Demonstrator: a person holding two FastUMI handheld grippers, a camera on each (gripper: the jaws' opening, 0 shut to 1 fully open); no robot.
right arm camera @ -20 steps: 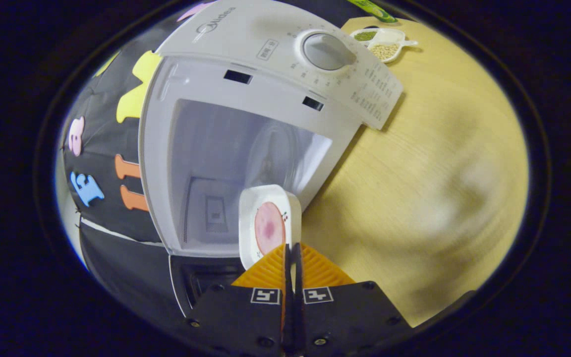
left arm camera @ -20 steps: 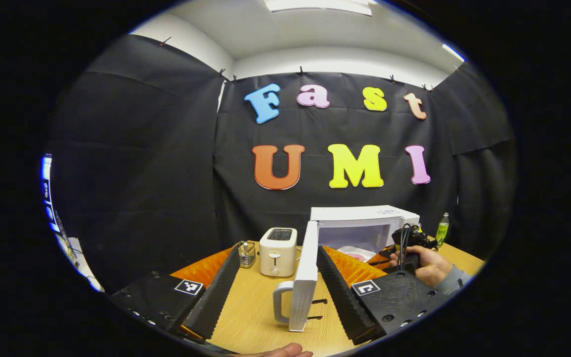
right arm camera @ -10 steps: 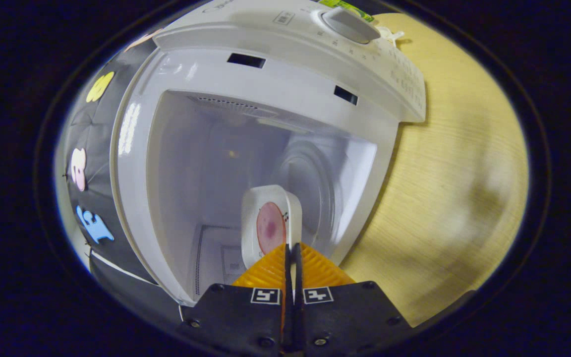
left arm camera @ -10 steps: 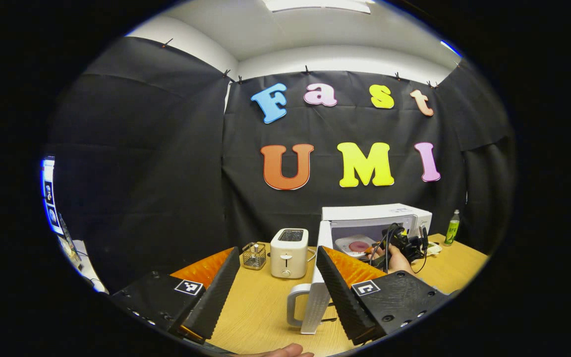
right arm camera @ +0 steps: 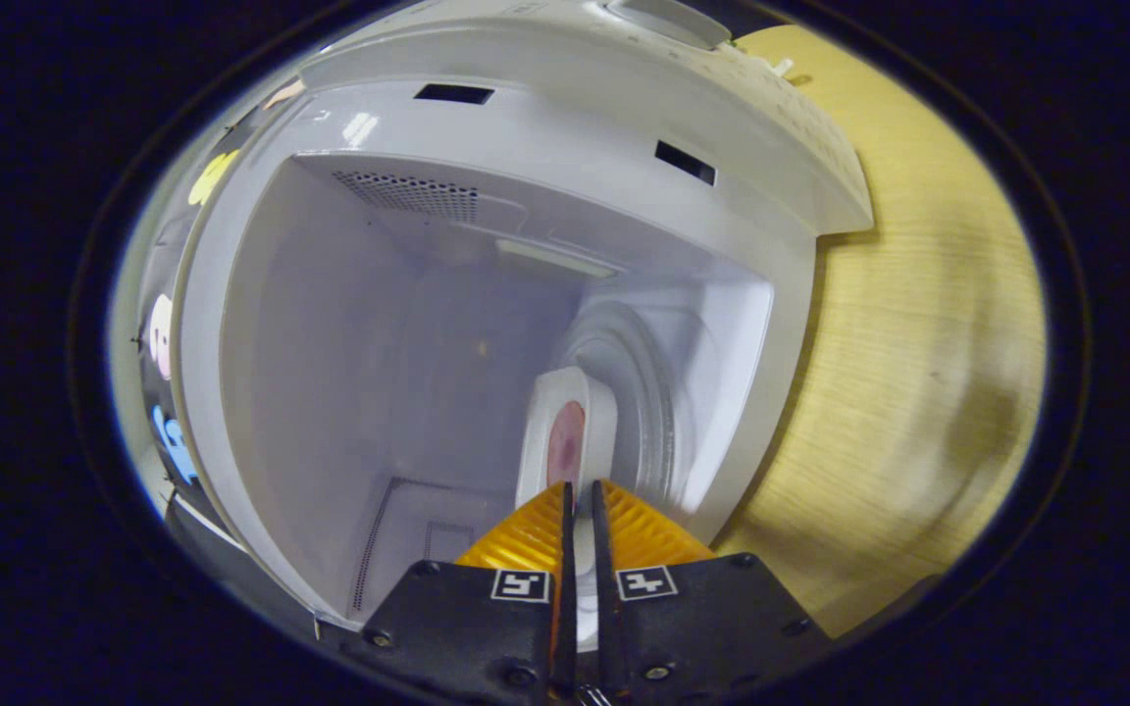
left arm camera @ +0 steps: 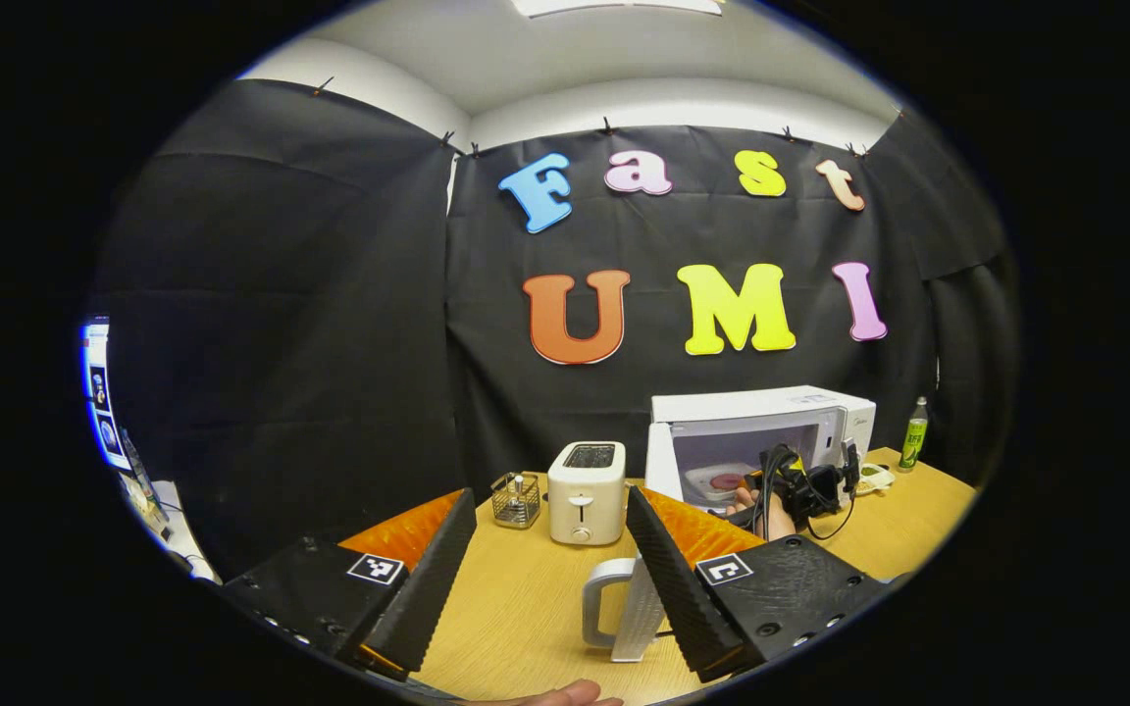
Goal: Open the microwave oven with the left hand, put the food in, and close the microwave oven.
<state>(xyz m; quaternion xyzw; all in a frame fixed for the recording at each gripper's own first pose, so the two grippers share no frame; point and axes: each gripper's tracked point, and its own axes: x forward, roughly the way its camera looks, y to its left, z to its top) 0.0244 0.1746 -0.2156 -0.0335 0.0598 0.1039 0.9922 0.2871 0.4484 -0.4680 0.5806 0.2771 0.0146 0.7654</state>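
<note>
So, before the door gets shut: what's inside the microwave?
Inside the microwave: a white plate with pink food, pinched by the right gripper, above the turntable. The plate's underside is hidden.

- Black cloth wall [left arm camera: 310,324] wraps the booth on the left, back and right, hung w/ small clips along the top edge.
- Above the cloth, a plain white wall strip [left arm camera: 683,98] runs up to the ceiling.
- Ceiling light panel [left arm camera: 614,6] glows bright at the very top.
- Wooden table [left arm camera: 526,598], light grain, spreads across the bottom; in the right gripper view the same tabletop [right arm camera: 928,324] fills the right side.
- Far left, a lit screen [left arm camera: 94,387] sits at the booth's edge, w/ some clutter below it, too small to make out.
- Light overall: even, from overhead, soft shadows on the tabletop.
</note>
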